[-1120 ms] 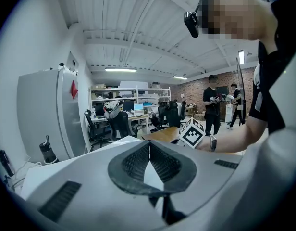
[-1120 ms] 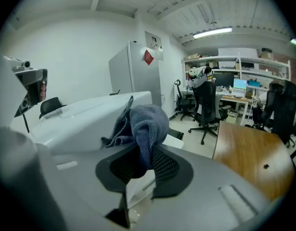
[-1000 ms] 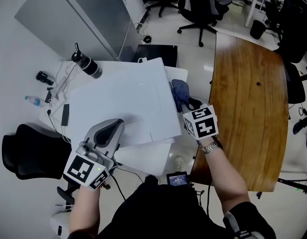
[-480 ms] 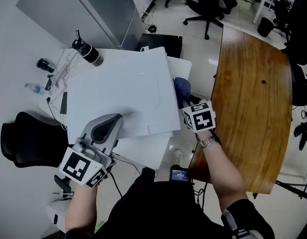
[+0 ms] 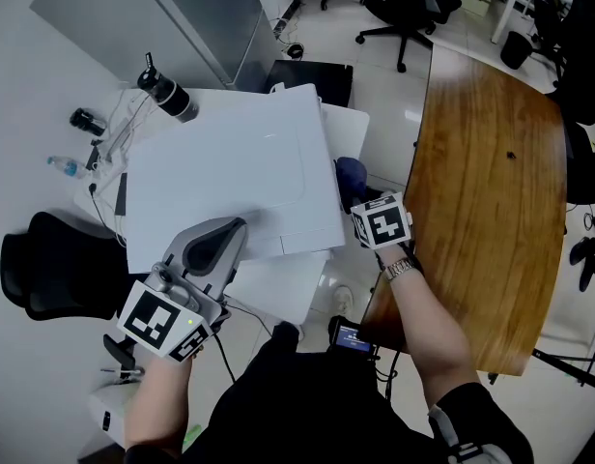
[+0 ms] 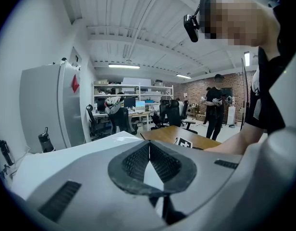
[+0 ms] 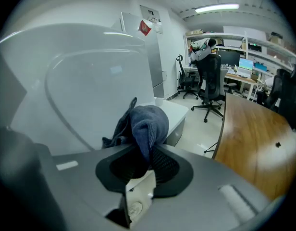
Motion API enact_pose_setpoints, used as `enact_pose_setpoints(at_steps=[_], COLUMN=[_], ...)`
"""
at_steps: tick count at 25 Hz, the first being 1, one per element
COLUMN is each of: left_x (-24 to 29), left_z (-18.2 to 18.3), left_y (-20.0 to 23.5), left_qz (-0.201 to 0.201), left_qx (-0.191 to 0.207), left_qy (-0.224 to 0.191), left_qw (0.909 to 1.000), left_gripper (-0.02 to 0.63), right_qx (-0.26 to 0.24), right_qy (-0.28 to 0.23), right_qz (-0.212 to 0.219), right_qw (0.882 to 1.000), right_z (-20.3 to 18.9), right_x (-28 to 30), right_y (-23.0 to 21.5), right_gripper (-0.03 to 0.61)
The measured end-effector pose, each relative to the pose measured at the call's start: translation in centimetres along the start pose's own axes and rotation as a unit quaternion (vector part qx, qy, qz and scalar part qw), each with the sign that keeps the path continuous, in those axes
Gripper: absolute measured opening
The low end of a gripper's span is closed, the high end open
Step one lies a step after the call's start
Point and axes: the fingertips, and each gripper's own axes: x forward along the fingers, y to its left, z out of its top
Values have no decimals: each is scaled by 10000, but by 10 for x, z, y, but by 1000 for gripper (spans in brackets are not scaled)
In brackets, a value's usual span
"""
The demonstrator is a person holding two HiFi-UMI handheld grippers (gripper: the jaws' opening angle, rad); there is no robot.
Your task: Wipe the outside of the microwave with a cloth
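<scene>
microwave (image 5: pixel 230 172) is mid head view, seen from above on the white table (image 5: pixel 278 293), with the wooden table (image 5: pixel 481 191) at its 3 o'clock. cloth (image 7: pixel 147 121) is blue and bunched, up at the microwave's side wall on the 3 o'clock edge. it looks to be touching the wall, not certain.

i judge the step as wiping that side panel. can't tell whether the top or front are done. next move calls for pressing the wad flat to the wall and stroking along it without slipping the pinch.

right gripper (image 7: pixel 144 153) has its jaws partway closed, clenched on a fold of the cloth, and the wad pokes out past the tips. left gripper (image 6: pixel 149 150) has its jaws fully together with nothing between. it sits over the microwave's 7 o'clock corner, and i'd guess it steadies the box.
</scene>
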Motion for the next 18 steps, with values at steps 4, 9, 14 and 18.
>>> enact_pose_setpoints(at_steps=[4,9,14,18], left_x=[-4,-8,-19,-31], left_z=[-1,1,2,3], left_y=[2,1,3,2], left_qz=[20,-20,-30,-97], left_qx=[-63,-158,-192,-221], left_qy=[-46,-155,-300,-413], left_qw=[10000,9998,9994,9989], left_gripper=[6,6,6,6], right_qx=[14,22,31,-8], right_qy=[67,-5,-136,-240], right_qz=[-70,-208,-412,-614], right_qw=[10000,9998,9991,9978], right_z=[-5,-3,-2,1], right_x=[-1,-15,-37,-62], right_y=[-2,-5,-7,-5], right_gripper=[69,69,69,69])
